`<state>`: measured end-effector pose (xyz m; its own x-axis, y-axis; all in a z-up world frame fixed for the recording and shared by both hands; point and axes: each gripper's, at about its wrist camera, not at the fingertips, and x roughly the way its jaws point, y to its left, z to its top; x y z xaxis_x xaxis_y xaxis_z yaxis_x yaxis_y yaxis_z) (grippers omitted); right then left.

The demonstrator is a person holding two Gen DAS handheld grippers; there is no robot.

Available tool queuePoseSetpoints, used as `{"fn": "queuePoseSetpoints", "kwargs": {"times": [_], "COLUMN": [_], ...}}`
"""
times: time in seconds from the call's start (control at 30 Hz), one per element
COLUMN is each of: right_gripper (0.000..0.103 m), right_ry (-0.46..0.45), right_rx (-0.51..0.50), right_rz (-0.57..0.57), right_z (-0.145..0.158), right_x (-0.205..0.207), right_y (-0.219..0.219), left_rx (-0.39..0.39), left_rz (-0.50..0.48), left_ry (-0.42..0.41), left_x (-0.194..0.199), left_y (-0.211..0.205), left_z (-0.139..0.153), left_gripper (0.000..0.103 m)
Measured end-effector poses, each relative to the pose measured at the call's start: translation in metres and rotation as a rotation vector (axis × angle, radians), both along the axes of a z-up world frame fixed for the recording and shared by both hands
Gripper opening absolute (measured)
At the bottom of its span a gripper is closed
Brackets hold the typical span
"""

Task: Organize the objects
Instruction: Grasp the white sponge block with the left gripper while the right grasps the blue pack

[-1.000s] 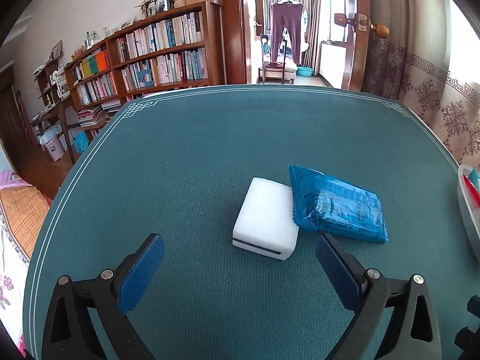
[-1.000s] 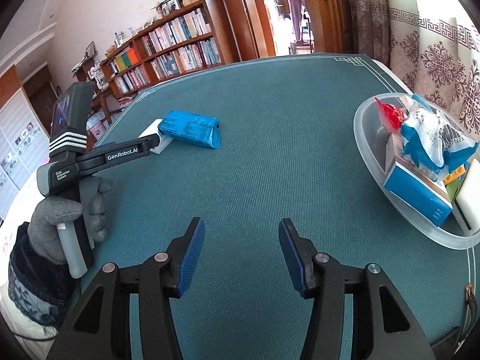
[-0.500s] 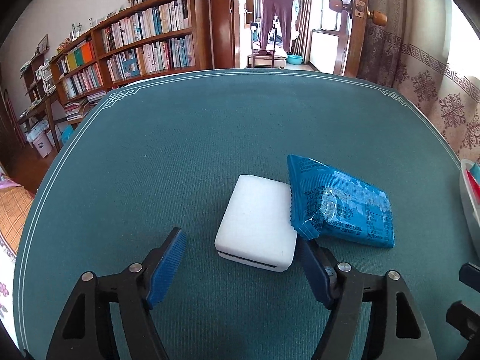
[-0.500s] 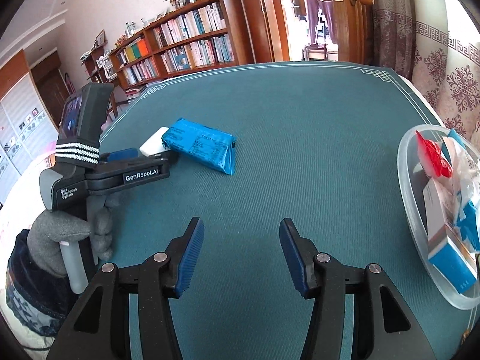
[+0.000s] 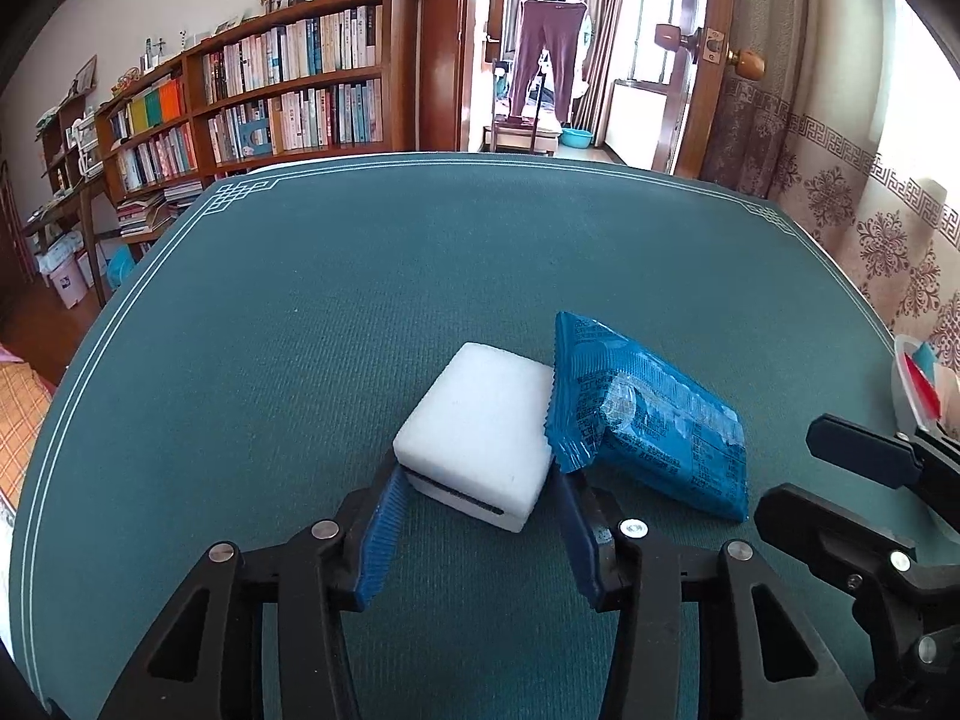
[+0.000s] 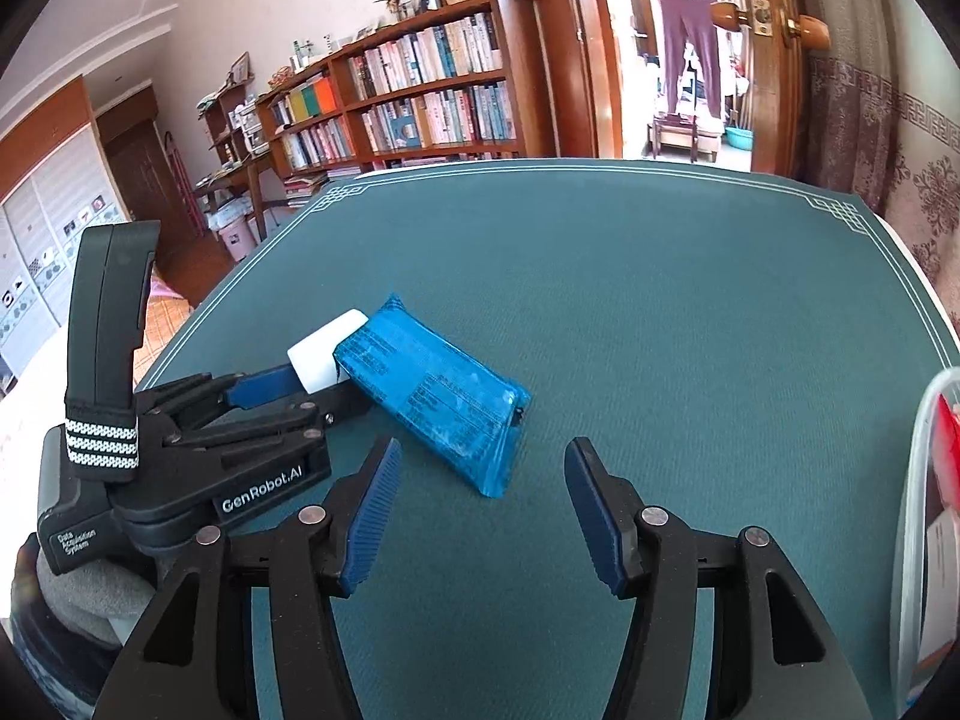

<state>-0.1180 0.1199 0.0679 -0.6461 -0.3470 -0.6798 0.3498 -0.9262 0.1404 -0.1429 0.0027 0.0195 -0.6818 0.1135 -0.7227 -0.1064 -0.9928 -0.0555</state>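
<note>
A white block (image 5: 480,420) lies on the green table (image 5: 360,300), with a blue snack packet (image 5: 654,426) leaning against its right side. My left gripper (image 5: 480,477) is closing on the block's near end, and both blue pads touch its sides. In the right wrist view the left gripper (image 6: 312,384) grips the block (image 6: 324,354) behind the packet (image 6: 432,396). My right gripper (image 6: 483,456) is opening, with nothing between its fingers, and the packet's near corner lies just ahead of it. The right gripper (image 5: 786,468) also shows at the left view's right edge.
A clear plastic tub (image 6: 924,420) holding packets stands at the table's right edge, and its rim (image 5: 900,372) shows in the left view too. A gloved hand (image 6: 78,594) holds the left gripper. Bookshelves (image 5: 288,102) and an open door lie beyond the table.
The left jaws went from wide open to closed against the white block. The right gripper swung left from the tub toward the blue packet and its jaws widened.
</note>
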Motion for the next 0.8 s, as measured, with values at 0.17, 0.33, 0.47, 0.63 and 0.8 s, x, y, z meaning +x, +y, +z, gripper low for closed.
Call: {"fn": "queuePoseSetpoints", "kwargs": {"times": [0.17, 0.33, 0.47, 0.63, 0.8], "right_gripper": [0.069, 0.069, 0.069, 0.069, 0.066], "right_ry": [0.041, 0.02, 0.03, 0.102, 0.096], "right_rx": [0.163, 0.182, 0.215, 0.342, 0.35], "right_rz": [0.09, 0.148, 0.203, 0.229, 0.264], "right_z": [-0.008, -0.018, -0.021, -0.022, -0.028], "right_x": [-0.014, -0.023, -0.02, -0.021, -0.03], "right_y": [-0.025, -0.035, -0.046, -0.067, -0.074], "left_rx": [-0.012, -0.003, -0.019, -0.015, 0.001], "left_rz": [0.019, 0.027, 0.04, 0.03, 0.038], "left_ry": [-0.007, -0.01, -0.006, -0.008, -0.01], "left_x": [-0.001, -0.002, -0.003, -0.003, -0.005], "left_y": [-0.008, -0.013, -0.016, -0.017, -0.021], "left_z": [-0.001, -0.002, -0.002, -0.001, -0.002], "left_gripper": [0.051, 0.051, 0.051, 0.051, 0.051]}}
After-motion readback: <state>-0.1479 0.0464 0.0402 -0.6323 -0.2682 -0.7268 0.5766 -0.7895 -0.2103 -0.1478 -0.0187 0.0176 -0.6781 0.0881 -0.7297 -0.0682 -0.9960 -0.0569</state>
